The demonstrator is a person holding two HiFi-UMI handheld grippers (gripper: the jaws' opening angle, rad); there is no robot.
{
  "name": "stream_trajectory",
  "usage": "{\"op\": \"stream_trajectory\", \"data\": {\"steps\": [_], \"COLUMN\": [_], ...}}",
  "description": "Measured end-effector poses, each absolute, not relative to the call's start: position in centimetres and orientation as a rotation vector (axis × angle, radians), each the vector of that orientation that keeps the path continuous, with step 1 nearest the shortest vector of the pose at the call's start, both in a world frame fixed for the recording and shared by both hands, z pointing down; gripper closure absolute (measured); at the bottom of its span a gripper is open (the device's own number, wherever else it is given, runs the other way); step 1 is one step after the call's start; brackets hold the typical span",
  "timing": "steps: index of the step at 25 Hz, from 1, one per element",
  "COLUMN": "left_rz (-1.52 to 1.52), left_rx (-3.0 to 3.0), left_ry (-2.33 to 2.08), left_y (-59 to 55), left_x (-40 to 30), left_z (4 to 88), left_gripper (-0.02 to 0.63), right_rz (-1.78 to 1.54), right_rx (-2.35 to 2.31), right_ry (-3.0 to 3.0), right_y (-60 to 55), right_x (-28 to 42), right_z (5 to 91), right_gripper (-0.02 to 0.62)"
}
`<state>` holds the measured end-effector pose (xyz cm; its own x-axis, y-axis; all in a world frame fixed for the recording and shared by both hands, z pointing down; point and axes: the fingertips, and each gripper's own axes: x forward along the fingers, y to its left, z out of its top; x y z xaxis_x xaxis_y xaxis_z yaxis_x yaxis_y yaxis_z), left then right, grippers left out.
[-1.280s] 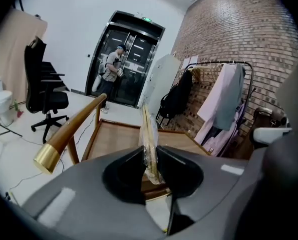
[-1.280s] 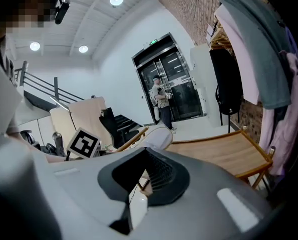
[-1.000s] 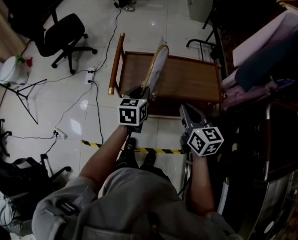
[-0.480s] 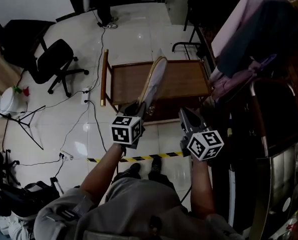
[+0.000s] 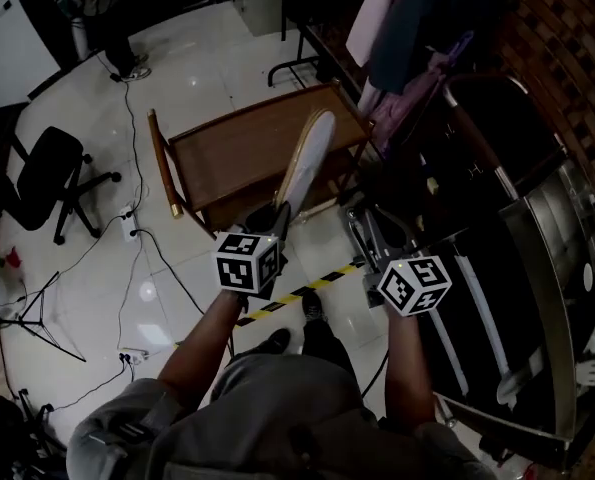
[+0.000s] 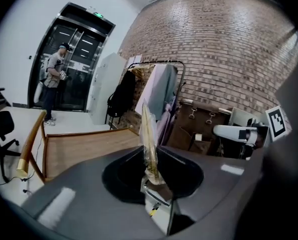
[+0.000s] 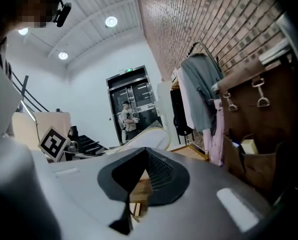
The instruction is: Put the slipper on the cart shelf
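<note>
The left gripper (image 5: 275, 216) has its jaws closed tight on one end of a thin, pale slipper with a tan rim (image 5: 305, 158). The slipper stands edge-on over the near edge of the brown wooden cart's top shelf (image 5: 239, 153). The right gripper (image 5: 360, 230) hangs beside the cart's near right corner, its jaws together and holding nothing.

A: How much of the slipper (image 5: 305, 153) over the cart (image 5: 239, 148) shows?
B: Not the heel end, which is buried in the left gripper (image 5: 279, 212).
A: Under the cart's top board?
B: Too dark to tell. Clothes (image 5: 407, 28) beside the cart run off the top edge, and the person (image 6: 52, 79) beyond it is too small to make out.
</note>
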<state>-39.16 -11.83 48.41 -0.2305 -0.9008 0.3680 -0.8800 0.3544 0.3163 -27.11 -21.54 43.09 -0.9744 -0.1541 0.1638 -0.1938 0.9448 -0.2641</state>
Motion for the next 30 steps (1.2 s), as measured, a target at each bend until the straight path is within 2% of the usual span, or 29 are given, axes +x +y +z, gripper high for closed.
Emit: {"op": "stream_trajectory", "data": {"steps": [12, 30], "left_rz": [0.009, 0.188], "left_rx": [1.939, 2.214], "left_ry": [-1.788, -1.410], "left_y": [-12.9, -18.6], "left_x": [-26.0, 0.5], "left_z": [48.2, 49.1], "left_gripper": [0.539, 0.540], "right_rz": [0.377, 0.440], "right_rx": [0.830, 1.317], "right_ry": [-2.886, -2.762], "right_y": [-18.5, -18.9], "right_x": [-12.2, 13.9], "right_z": [41.7, 41.9], "right_gripper": [0.597, 0.597]}}
